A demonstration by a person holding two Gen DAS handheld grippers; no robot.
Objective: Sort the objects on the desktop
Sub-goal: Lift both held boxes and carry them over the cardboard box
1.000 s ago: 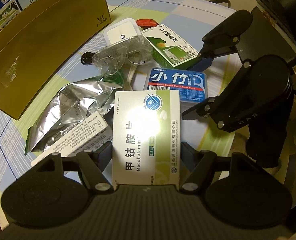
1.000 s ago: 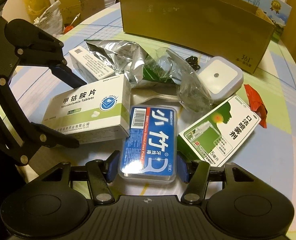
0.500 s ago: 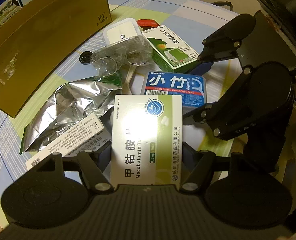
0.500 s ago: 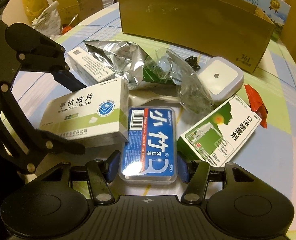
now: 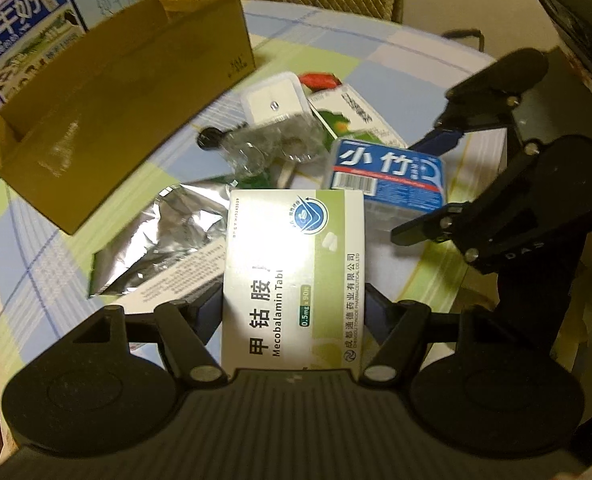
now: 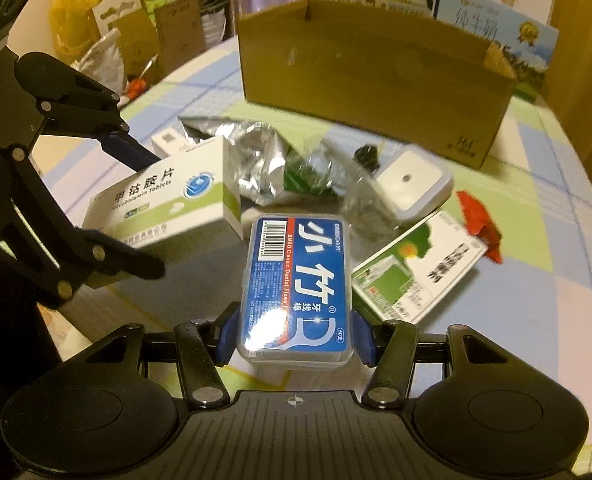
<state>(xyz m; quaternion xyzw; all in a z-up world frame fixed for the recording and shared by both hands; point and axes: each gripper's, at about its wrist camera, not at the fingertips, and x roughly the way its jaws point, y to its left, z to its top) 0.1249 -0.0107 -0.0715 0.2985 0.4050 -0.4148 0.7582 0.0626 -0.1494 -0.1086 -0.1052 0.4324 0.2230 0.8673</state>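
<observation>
Low in the left wrist view, the left gripper [image 5: 293,312] has its jaws pressed against both long sides of the white-and-green Mecobalamin tablet box [image 5: 291,264], which fills the centre of the frame and sits tilted, clear of the tabletop. Across in the right wrist view, the right gripper [image 6: 296,334] clamps the blue dental floss case [image 6: 296,280] the same way, blue pads tight on both flanks, label facing up.

Just past the floss case, at right centre, lies a green-and-white spray box [image 6: 414,270], flat on the checked tablecloth [image 6: 536,280], with a red wrapper [image 6: 478,226] beside its far corner. Mid-frame, a crumpled foil pouch [image 6: 251,160] and a clear plastic blister pack [image 6: 336,176] pile together; a white square night light [image 6: 412,180] sits against the blister, and a small black item behind it is too blurred to name. A slim white box [image 6: 171,142] peeks out behind the tablet box, mostly hidden.

Farther back, upper centre, the open cardboard box [image 6: 376,76] stands upright; its interior is not visible from either camera. Bare cloth runs between the clutter and the box, and more lies along the right side toward the table's curved edge. Beyond the box, milk cartons [image 6: 496,36] rise at upper right, cut off by the frame. Upper left, bags and cardboard [image 6: 135,36] crowd the background, indistinct.
</observation>
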